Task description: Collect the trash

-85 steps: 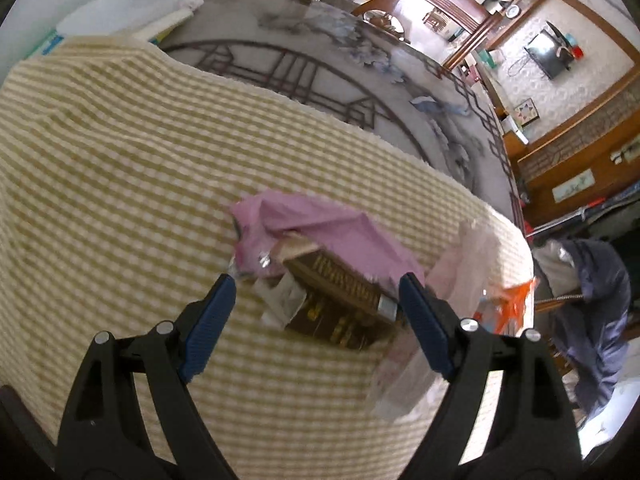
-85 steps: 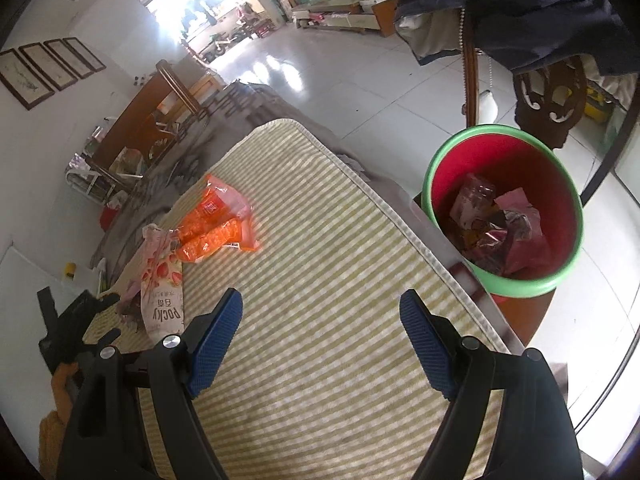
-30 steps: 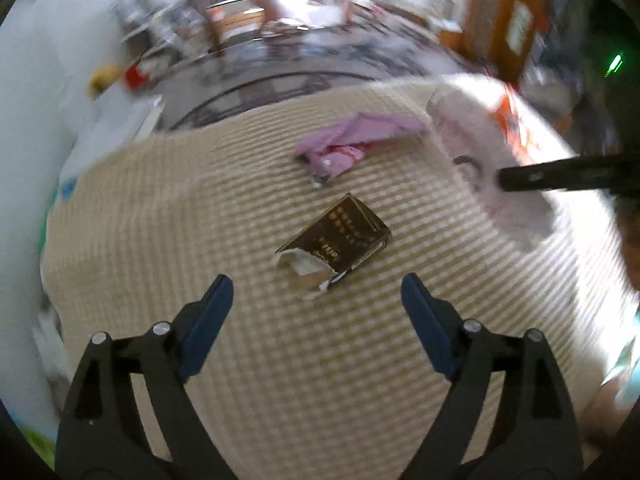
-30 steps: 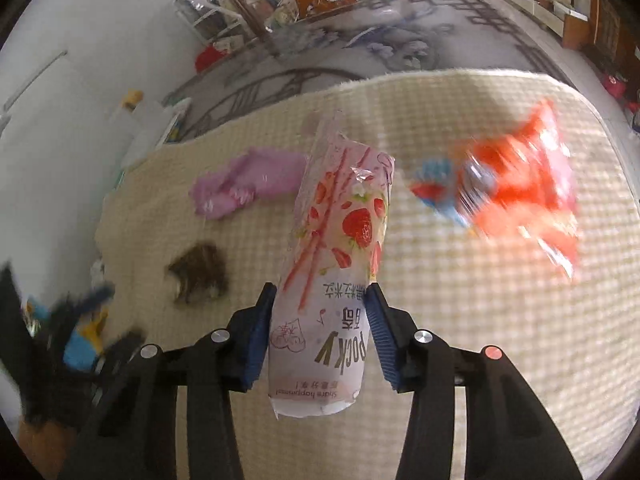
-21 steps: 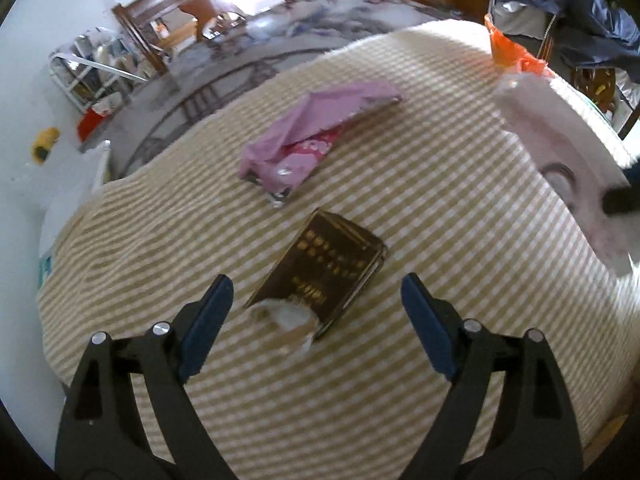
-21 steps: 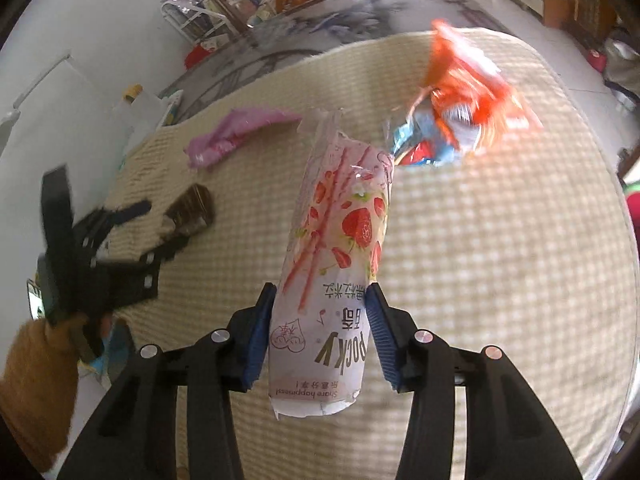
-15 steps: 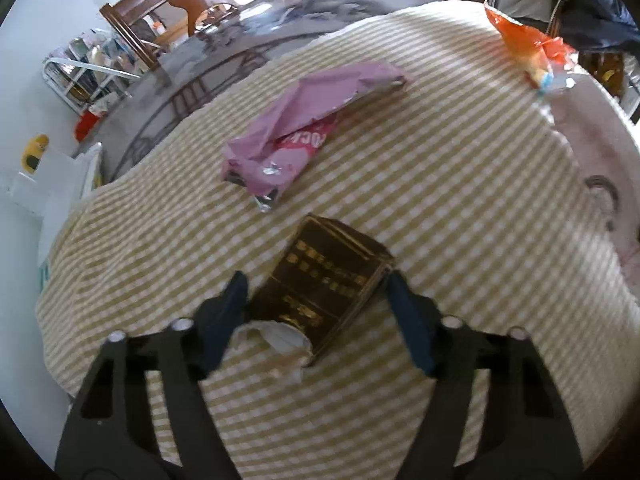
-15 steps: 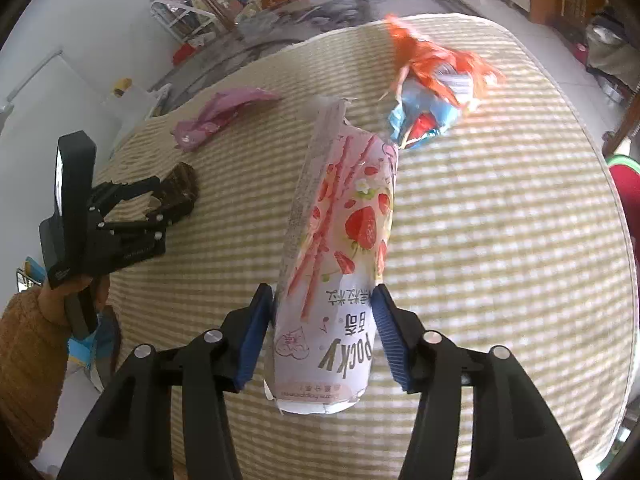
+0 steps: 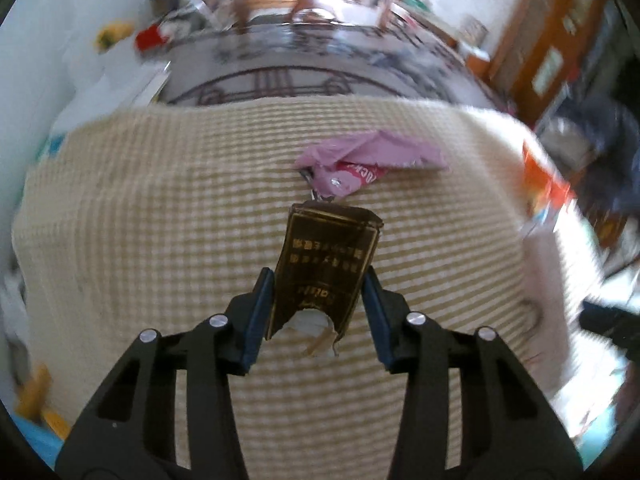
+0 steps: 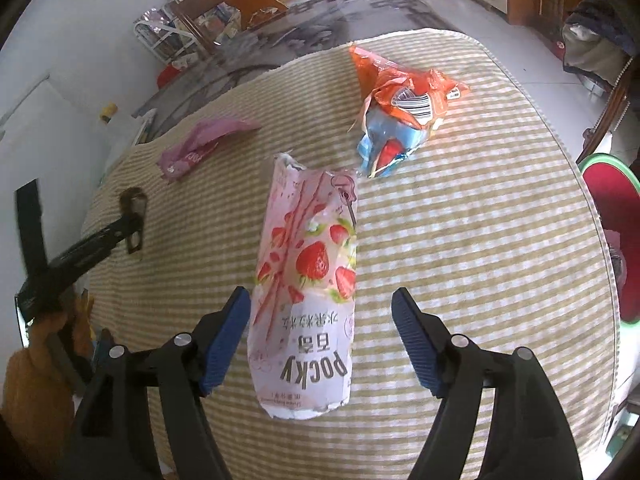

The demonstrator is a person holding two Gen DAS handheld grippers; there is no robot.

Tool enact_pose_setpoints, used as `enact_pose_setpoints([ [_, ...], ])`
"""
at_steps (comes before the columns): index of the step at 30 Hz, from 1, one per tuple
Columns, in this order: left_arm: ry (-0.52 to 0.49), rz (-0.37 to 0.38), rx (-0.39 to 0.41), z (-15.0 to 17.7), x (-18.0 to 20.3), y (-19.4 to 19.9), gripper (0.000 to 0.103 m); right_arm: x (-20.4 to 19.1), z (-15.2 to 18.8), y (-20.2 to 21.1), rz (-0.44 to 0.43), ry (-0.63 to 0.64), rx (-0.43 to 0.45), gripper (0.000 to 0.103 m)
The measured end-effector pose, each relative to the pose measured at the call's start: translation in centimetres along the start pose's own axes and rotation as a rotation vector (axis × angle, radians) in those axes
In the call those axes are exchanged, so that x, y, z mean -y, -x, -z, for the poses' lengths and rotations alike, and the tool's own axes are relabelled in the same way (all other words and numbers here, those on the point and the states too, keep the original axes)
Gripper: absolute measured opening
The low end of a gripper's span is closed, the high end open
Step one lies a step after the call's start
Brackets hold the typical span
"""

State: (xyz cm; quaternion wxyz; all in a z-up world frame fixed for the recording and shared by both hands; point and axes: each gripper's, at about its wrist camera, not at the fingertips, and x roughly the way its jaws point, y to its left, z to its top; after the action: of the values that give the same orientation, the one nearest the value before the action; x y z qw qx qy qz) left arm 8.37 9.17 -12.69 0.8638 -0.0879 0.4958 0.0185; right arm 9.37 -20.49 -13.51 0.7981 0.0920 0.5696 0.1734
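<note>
The left gripper (image 9: 319, 304) is clenching the torn brown box (image 9: 326, 268), its blue pads pressing on both sides of it after just closing in. The box is sticking out ahead of the jaws, above the checked cloth (image 9: 160, 208) covering the desk, with the pink wrapper (image 9: 360, 162) lying on the cloth just beyond the box's far end.

The right gripper (image 10: 320, 338) is standing released, its jaws having just been opening. The strawberry Pocky packet (image 10: 306, 288) is sitting between them: the left pad is right at its edge, the right pad is clearly apart from it. Whether the packet is resting on the cloth or dropping cannot be told. Beyond the packet's torn top, the crumpled orange bag (image 10: 400, 96) is lying on the cloth. The red bin with a green rim (image 10: 612, 208) is showing past the desk's edge, to the right of the packet. A person's orange sleeve (image 10: 28, 396) is showing to the packet's left.
</note>
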Motion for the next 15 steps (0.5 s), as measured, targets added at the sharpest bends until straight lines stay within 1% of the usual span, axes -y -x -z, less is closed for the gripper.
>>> enact_pose_setpoints([
  [2,0.081,0.035,0.005,0.2,0.0,1.0,0.043,-0.3,-0.3,-0.4,0.001,0.001,-0.006,0.074],
  [4,0.110,0.039,0.023,0.4,0.4,1.9,0.043,-0.5,-0.5,-0.4,-0.004,0.003,-0.006,0.074],
  [8,0.096,0.037,0.075,0.7,2.0,4.0,0.043,-0.7,-0.6,-0.4,0.017,0.008,-0.003,0.075],
  [10,0.087,0.040,0.094,0.5,2.5,4.8,0.043,-0.3,-0.6,-0.2,0.041,-0.004,0.006,0.075],
  [12,0.076,0.038,0.108,0.4,3.0,5.6,0.043,0.4,-0.6,0.4,0.058,-0.030,0.030,0.075],
  [15,0.052,0.039,0.124,0.1,3.7,6.4,0.043,1.2,-0.8,1.5,0.050,-0.053,0.063,0.075],
])
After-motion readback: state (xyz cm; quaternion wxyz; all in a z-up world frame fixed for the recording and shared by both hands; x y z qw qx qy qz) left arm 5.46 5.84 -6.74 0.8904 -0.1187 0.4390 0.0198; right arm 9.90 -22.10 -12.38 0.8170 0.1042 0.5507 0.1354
